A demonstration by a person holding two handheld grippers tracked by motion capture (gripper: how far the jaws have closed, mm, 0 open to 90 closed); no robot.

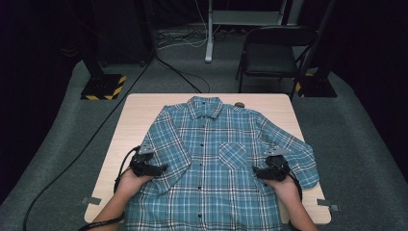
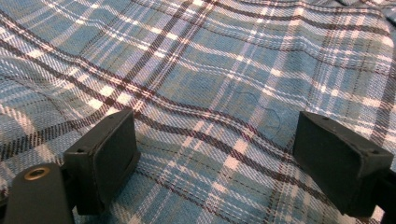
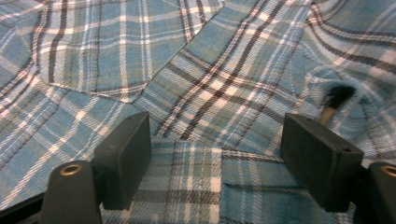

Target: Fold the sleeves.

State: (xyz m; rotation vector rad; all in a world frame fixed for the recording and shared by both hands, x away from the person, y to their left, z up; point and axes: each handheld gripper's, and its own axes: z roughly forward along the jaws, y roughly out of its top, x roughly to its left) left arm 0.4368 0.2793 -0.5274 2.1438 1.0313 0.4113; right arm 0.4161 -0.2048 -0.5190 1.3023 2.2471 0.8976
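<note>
1. The left gripper (image 1: 161,168), lower left of centre in the high view, rests over the shirt's left sleeve with its jaws spread wide and nothing clamped between them
2. The right gripper (image 1: 257,172), lower right of centre, has its jaws apart over the cloth, gripping nothing
3. The shirt (image 1: 216,159) lies flat and face up in the middle of the table (image 1: 130,120), buttoned, collar towards the top of the frame
4. It is blue-teal plaid with white and dark stripes, dark buttons and a chest pocket (image 1: 232,155)
</note>
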